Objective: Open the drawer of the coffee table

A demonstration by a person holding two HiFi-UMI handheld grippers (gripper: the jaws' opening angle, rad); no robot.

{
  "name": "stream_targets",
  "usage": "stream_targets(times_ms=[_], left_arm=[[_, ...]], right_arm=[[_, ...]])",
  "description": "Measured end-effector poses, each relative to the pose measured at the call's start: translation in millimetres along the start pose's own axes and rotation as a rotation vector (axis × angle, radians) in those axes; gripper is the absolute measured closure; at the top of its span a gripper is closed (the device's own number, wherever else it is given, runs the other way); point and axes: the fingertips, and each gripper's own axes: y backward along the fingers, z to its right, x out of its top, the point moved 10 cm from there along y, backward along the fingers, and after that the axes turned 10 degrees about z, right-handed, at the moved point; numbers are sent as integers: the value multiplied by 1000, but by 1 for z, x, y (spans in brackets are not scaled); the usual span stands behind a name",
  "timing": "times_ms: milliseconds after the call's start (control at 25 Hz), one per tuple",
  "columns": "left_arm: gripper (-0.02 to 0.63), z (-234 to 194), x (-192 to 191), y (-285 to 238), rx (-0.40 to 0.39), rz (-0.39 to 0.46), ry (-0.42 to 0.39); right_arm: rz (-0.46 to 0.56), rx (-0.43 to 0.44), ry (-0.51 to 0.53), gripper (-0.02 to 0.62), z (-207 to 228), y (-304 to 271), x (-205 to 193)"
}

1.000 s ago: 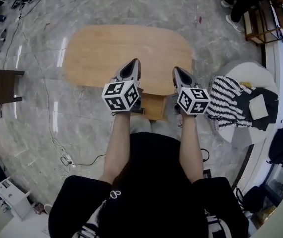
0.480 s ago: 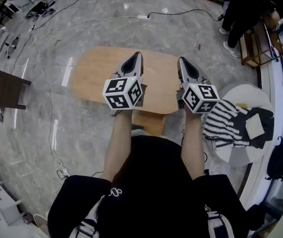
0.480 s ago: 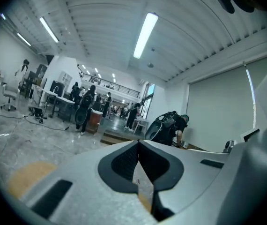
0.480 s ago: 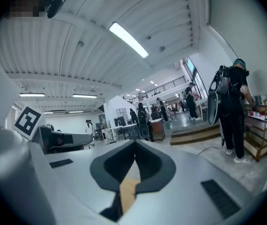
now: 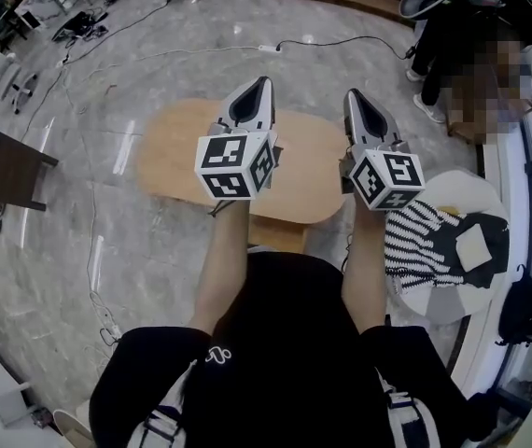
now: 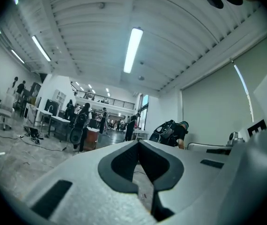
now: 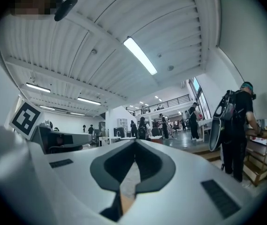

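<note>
Sticking out from the near edge of the oval wooden desk (image 5: 168, 147), just below frame centre, the drawer (image 5: 277, 235) already looks pulled open toward us. We judge the pull itself done, so the next move calls only for drawing clear, or a further tug if it should open wider. Our left gripper (image 5: 264, 82) and right gripper (image 5: 351, 94) hang above the desk, fingers pressed together on nothing. A second ago both sat low beside the drawer; now they have lifted away.
</note>
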Motion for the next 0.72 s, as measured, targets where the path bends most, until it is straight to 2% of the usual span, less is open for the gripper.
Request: stream_targets(times_ms=[720], left_arm=[[597,4,-1,3,4,-1,-17]], right_arm=[[-5,-43,33,584,6,4,1]])
